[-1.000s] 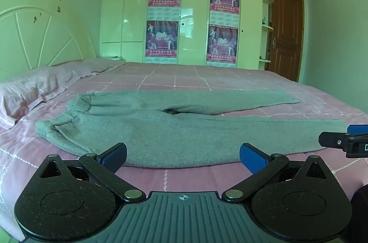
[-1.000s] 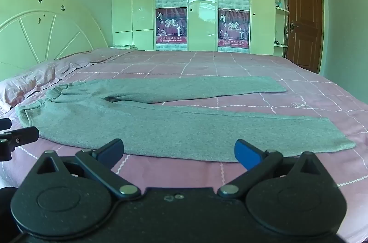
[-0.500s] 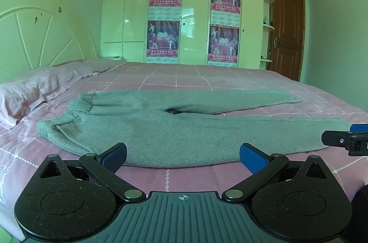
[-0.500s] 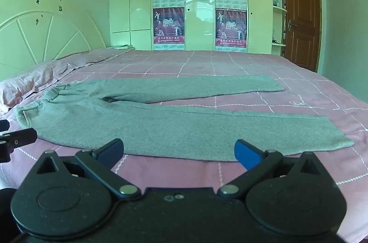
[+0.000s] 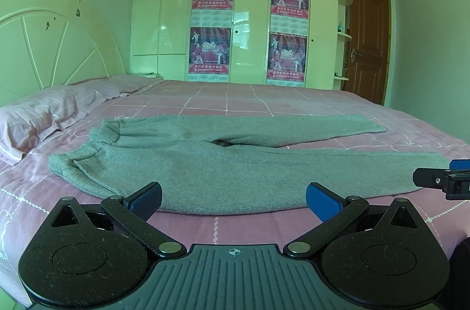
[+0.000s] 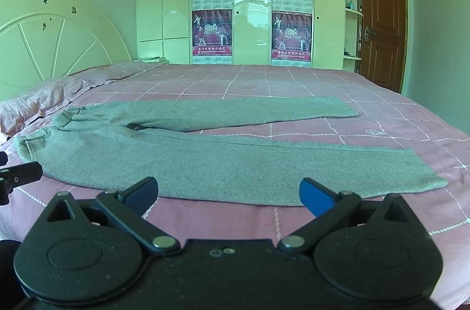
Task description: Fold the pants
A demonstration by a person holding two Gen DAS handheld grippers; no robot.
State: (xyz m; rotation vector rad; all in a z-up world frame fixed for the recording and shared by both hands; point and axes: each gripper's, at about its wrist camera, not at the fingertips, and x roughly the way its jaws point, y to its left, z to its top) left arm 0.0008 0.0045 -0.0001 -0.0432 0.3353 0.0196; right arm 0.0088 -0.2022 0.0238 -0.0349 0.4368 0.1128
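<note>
**Both grippers creep toward the near pant leg**

Slightly closer than a second ago: both views edge in on the grey sweatpants [image 5: 223, 172], spread flat on the pink bed [image 5: 264, 101], waistband toward the pillow [image 5: 38, 119]. Left gripper [image 5: 233, 201] and right gripper [image 6: 229, 195] hover with fingers spread, empty. Soft, limp knit; probably best pinched at waistband and cuff.

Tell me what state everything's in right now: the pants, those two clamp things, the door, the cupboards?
Pants: unfolded, flat on the bed, legs apart.
Left gripper: open, empty, near the pants' edge.
Right gripper: open, empty.
Door: closed.
Wardrobe doors: closed.
Pillow: lying at the headboard end.
</note>
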